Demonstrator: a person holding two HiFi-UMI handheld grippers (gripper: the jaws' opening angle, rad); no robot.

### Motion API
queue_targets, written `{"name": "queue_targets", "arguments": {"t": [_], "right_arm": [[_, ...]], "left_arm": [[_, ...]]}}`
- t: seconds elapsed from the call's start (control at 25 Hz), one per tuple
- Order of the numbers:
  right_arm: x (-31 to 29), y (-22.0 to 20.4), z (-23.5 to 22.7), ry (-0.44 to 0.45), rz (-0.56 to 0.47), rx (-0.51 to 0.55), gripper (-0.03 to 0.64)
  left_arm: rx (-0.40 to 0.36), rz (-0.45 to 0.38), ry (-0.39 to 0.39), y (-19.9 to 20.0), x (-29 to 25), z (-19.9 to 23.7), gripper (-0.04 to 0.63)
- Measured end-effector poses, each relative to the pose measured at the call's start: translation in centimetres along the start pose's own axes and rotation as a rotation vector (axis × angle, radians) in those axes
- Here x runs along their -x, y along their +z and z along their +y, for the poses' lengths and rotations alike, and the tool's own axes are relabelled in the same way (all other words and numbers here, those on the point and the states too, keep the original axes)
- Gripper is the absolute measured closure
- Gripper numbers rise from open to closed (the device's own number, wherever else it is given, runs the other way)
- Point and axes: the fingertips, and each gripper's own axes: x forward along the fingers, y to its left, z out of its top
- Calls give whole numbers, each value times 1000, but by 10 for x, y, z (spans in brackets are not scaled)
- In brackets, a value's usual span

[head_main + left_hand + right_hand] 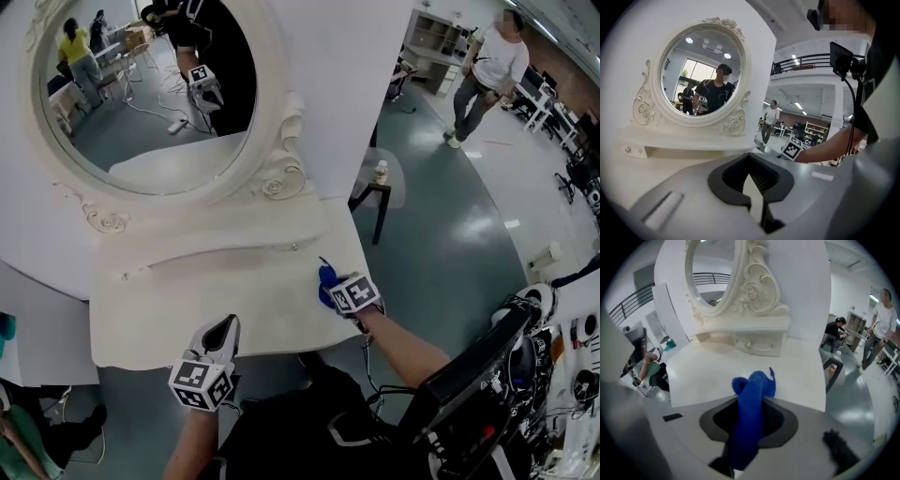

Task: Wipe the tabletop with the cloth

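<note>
"Where's the bunched blue cloth (325, 279)?"
"Near the right edge of the cream dressing-table top (187, 300), pinched in the right gripper (336, 289)."
"And the left gripper (222, 330)?"
"Jaws together, empty, by the front edge. I'd press the cloth flat and sweep in overlapping passes"

Cloth (751, 404), blue soft napped fabric, matt, tabletop (187, 300), smooth cream painted finish, low sheen, mirror (141, 112), glossy glass, frame (277, 173), carved, white satin paint, left gripper (751, 177), matt grey plastic shell, pads (762, 178), black, ribbed, floor (450, 244), polished grey-green, reflective.
</note>
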Motion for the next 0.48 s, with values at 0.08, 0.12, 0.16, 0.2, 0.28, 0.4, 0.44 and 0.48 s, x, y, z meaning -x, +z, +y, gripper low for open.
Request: {"name": "queue_targets", "arguments": {"t": [0.08, 0.12, 0.16, 0.2, 0.28, 0.4, 0.44, 0.48], "right_arm": [[-9, 25, -29, -52, -25, -8, 511], [-13, 35, -43, -77, -37, -17, 511], [-16, 43, -55, -95, -49, -28, 511], [-18, 49, -64, -108, -56, -40, 511], [-23, 51, -73, -118, -51, -62, 511], [-25, 41, -74, -114, -33, -83, 511], [-24, 36, -71, -108, -34, -86, 511], [-22, 31, -68, -102, -34, -86, 511]], "left_arm": [[8, 11, 19, -3, 1, 2, 588], [13, 17, 28, -5, 1, 3, 588], [17, 23, 38, -7, 2, 3, 588], [22, 29, 46, -8, 3, 3, 588], [28, 39, 58, -10, 6, 4, 588], [30, 41, 67, -9, 7, 8, 588], [29, 38, 66, -8, 6, 9, 588], [27, 33, 63, -7, 5, 9, 588]]}}
